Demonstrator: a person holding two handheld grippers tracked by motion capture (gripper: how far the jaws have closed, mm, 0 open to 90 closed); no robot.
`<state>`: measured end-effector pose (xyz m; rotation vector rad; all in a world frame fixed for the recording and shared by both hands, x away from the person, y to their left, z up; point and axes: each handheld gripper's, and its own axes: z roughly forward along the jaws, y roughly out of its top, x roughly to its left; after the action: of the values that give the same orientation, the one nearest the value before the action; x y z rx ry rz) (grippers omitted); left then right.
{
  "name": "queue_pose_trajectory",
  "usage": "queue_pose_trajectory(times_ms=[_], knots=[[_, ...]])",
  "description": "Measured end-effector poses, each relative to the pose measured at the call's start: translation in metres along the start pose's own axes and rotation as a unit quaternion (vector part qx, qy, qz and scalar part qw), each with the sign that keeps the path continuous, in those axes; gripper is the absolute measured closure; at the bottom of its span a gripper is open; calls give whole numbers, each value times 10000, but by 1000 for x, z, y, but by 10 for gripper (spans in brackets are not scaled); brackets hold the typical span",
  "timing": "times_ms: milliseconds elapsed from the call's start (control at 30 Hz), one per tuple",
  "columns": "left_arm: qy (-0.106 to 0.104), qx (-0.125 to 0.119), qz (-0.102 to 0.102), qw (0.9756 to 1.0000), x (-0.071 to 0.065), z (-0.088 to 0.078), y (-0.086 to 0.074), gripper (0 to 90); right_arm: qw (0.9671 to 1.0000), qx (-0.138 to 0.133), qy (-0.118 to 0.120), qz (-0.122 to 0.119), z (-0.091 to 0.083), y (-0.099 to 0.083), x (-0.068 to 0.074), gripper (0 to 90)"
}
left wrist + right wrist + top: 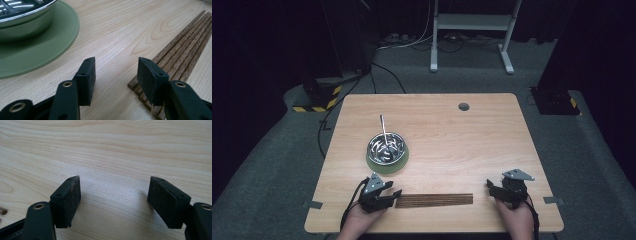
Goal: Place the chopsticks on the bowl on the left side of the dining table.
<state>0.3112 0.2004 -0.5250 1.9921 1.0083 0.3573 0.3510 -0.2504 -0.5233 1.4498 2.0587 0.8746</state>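
Chopsticks (434,200), dark wood, one bundle laid flat as a row at the lower centre of the high view, long axis running left to right along the near edge of the table (492,125). I logged the left gripper (396,195) at the bundle's left end, lower left of centre, jaws parted and clamped on nothing. In the left gripper view its right-hand pad (150,80) stood over the cut ends of the sticks (180,52), its other pad over bare wood, so the bundle lay to the right of the gap and ran away toward the upper right of that frame. My judgement: the left gripper was the nearer and would need to shift sideways across the sticks' axis before closing.

Right gripper (490,188), lower right of the high view, clear of the bundle's right end, jaws open and empty over bare tabletop.

Steel bowl (386,148) holding a metal utensil (384,131), on a green saucer (377,165), left of centre, beyond the left gripper.
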Motion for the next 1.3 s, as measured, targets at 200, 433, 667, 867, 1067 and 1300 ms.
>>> queue_pose_trajectory(times_ms=[200, 433, 667, 867, 1067, 1300], knots=[[0, 62, 18, 10000, -1, 2, 0, 498, 10000, -3, 5, -11, 0, 0, 0, 267], [-6, 132, 37, 9999, -1, 3, 1, 503, 10000, -1, 9, -13, 0, 0, 0, 267], [-21, 133, 32, 9999, -1, 3, 1, 509, 10000, -1, 9, -10, 0, 0, 0, 267], [225, 179, -83, 9996, -1, 5, 1, 526, 10000, -1, 9, -12, 0, 0, 0, 267], [181, 56, -90, 9998, 0, 2, 0, 520, 10000, -1, 11, -12, 0, 0, 0, 268], [-43, 34, 179, 9998, -5, 2, 0, 506, 10000, -2, 13, -11, 0, 0, 0, 268]])
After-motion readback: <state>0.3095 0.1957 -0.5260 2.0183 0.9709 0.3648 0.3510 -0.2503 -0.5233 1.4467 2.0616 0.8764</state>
